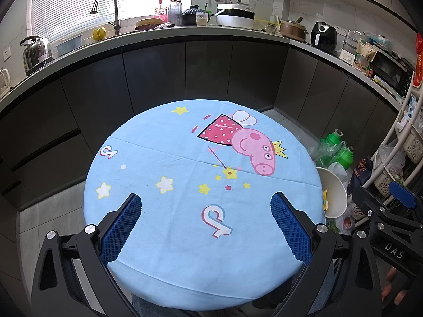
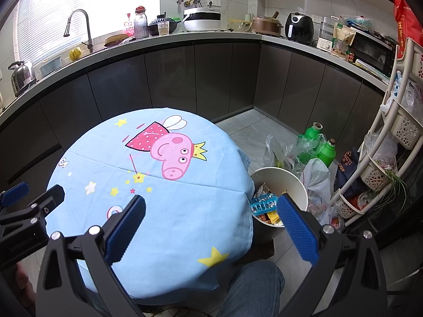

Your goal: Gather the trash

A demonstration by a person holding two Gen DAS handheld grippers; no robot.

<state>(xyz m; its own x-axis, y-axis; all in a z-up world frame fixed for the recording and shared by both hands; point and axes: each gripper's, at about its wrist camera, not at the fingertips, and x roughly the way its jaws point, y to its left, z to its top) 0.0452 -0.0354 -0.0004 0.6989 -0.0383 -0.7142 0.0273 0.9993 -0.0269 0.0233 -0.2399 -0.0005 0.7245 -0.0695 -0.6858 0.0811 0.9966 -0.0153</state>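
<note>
A white paper bucket (image 2: 296, 185) stands on the floor right of the round table (image 2: 148, 211). It holds trash: a crushed clear-blue plastic bottle (image 2: 264, 203) and orange and yellow wrappers (image 2: 272, 218). The bucket also shows in the left wrist view (image 1: 335, 192). My left gripper (image 1: 206, 200) is open and empty above the near part of the blue cartoon tablecloth (image 1: 169, 163). My right gripper (image 2: 211, 203) is open and empty over the table's right edge, its right finger in front of the bucket. The left gripper's body shows at the left of the right wrist view (image 2: 29, 206).
Plastic bags (image 2: 293, 153) and two green bottles (image 2: 326, 152) lie on the floor behind the bucket. A white basket rack (image 2: 383, 142) stands at the right. Dark cabinets and a cluttered worktop (image 2: 201, 35) run behind the table. My knee (image 2: 251, 288) is below the table edge.
</note>
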